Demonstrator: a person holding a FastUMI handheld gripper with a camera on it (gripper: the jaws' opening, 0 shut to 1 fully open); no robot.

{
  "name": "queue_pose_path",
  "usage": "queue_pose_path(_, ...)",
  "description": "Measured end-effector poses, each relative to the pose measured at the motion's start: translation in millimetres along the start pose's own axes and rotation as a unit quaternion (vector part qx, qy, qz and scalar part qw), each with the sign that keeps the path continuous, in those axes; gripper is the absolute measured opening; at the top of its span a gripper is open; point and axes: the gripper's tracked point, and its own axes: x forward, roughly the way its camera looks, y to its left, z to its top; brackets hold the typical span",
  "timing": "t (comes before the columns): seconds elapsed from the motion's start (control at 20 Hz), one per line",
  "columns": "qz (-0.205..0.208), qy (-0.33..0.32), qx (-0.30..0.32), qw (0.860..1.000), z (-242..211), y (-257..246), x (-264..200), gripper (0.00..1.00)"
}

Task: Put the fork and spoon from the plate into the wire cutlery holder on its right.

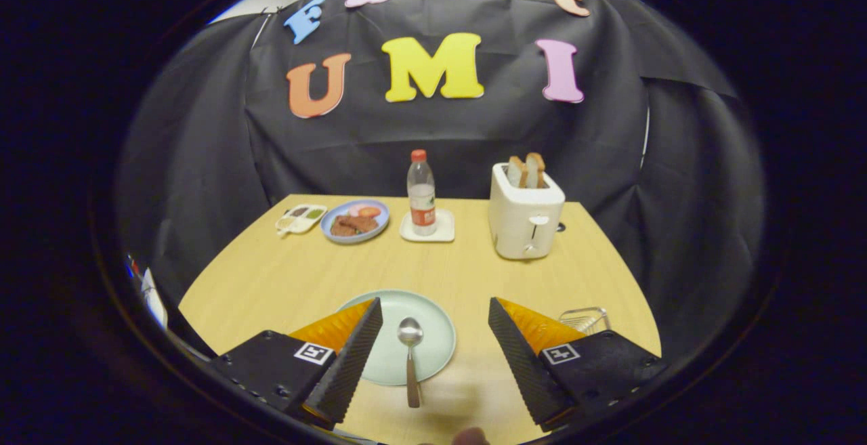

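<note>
A pale green plate (433, 316) lies on the wooden table just ahead of my fingers. A metal spoon (410, 353) rests on it, bowl pointing away, handle reaching over the plate's near rim, between my two fingers. My gripper (433, 323) is open wide, hovering above the plate, nothing held. The wire cutlery holder (584, 318) peeks out behind my right finger, to the right of the plate. Part of the plate is hidden by my left finger; I see no fork on the part that shows.
Farther back stand a white toaster (525, 218) with two bread slices, a water bottle (421, 194) on a white coaster, a blue plate of food (355, 220) and a small sauce tray (300, 218). Black cloth walls close off the table's far edge.
</note>
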Motion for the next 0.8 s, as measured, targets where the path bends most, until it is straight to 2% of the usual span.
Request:
queue_pose_path(0.45,0.009,0.088,-0.034,0.996,-73,32,56,0.94)
queue_pose_path(0.5,0.010,0.098,-0.040,0.994,-81,34,63,0.90)
queue_pose_path(0.55,0.010,0.109,-0.045,0.993,-87,35,67,0.80)
queue_pose_path(0.6,0.009,0.119,-0.047,0.992,-93,35,72,0.76)
queue_pose_path(0.8,-0.007,0.147,-0.043,0.988,-109,29,81,0.44)
